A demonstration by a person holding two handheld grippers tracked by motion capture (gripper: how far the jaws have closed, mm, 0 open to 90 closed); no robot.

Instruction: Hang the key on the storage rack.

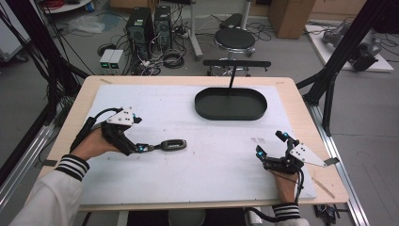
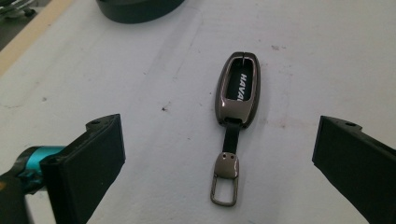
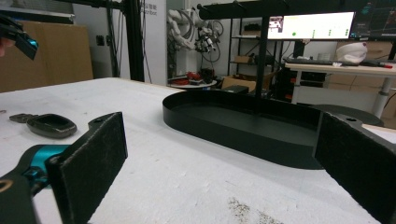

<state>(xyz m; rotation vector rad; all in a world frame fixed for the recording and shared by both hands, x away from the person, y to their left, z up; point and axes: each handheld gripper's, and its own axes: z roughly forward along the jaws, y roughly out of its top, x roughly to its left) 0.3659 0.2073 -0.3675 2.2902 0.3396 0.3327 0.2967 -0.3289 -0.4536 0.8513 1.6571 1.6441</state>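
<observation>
The left gripper (image 2: 219, 154), jaws spread wide, hovers just behind a car key fob (image 2: 238, 91) lying flat on the white mat (image 1: 211, 160), the fob's long axis running straight ahead between the jaws, ring end nearest. The right gripper (image 1: 272, 151), also open, rests well apart. A black oval tray (image 1: 230, 104) sits beyond; nothing blocks the approach.

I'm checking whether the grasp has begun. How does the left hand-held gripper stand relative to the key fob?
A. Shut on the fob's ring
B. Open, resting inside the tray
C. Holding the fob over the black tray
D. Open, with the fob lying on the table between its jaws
D: in the left gripper view the left hand-held gripper has its jaws spread wide apart, and the key fob lies flat on the white table between them, untouched.
</observation>
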